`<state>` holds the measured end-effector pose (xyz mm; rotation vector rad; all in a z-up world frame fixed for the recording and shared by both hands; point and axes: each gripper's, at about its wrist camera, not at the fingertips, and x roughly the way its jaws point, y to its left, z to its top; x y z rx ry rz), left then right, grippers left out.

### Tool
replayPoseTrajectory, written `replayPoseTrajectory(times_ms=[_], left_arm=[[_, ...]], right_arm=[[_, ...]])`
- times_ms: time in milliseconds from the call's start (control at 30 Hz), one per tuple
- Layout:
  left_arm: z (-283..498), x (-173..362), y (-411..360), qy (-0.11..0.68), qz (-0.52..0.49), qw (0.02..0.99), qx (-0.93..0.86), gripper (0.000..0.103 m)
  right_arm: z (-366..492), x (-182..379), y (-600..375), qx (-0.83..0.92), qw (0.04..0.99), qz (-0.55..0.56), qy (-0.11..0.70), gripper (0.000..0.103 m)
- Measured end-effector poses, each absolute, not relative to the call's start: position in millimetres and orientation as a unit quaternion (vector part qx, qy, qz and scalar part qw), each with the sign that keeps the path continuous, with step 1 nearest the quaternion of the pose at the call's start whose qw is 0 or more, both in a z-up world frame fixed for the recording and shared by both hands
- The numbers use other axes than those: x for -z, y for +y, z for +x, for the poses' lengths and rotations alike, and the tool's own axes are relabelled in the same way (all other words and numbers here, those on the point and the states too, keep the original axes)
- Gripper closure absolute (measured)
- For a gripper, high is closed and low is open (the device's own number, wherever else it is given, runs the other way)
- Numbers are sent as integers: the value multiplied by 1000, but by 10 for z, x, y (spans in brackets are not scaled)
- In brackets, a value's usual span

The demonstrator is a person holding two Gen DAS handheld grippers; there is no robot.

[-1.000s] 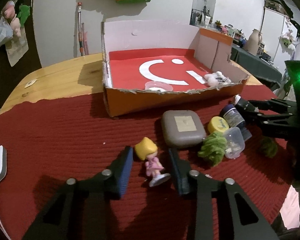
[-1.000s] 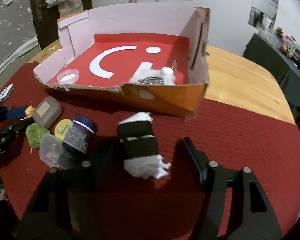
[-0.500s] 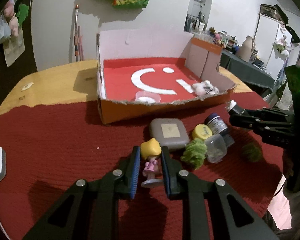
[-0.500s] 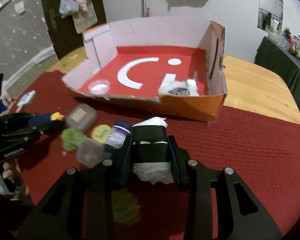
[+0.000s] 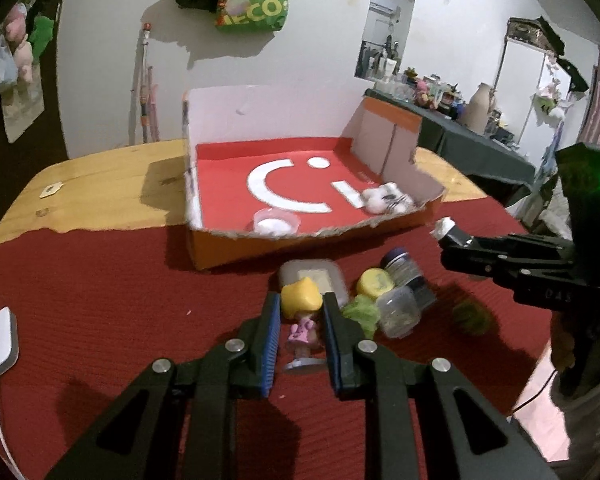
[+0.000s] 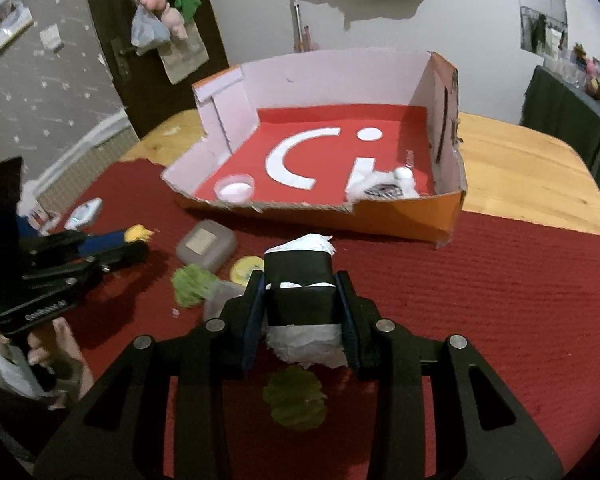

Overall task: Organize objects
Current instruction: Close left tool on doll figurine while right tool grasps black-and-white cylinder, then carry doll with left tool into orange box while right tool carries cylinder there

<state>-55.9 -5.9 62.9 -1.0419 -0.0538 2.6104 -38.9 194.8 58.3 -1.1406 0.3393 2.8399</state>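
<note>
A torn orange cardboard box (image 5: 312, 236) with a red floor and white walls sits mid-tabletop. The right gripper (image 6: 300, 312) is clamped on a black-and-white paper-wrapped bundle (image 6: 300, 280); the left gripper (image 5: 298, 336) pinches a yellow-haired, pink-dressed figurine (image 5: 302, 312) above the red cloth (image 5: 100, 300).

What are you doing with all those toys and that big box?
A person is tidying up with a gripper in each hand. The left gripper is shut on a little yellow-haired doll, and the right gripper is shut on a black-and-white wrapped bundle. The red-bottomed cardboard box already holds a small clear cup and a white fluffy toy. A grey case, jars and green pom-poms wait on the red cloth.
</note>
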Motion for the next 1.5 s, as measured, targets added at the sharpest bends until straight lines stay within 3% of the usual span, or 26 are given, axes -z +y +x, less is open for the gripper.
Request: replayPoseTrajectory(times_ms=[333,933,1500], left_arm=[[-1202,-952,194,-57,-395,234,-887,82],[-2184,-597,223,-119,-514,222,-820,82],[-2846,-422,145,-101,-551,177,-809,82]], right_arm=[[-793,-920,2132,-920,14,-360,157,70],[-1544,-586,2524,-859,59,-428,275,70],[-1795,-378,2332,-842,82,-482,227,70]])
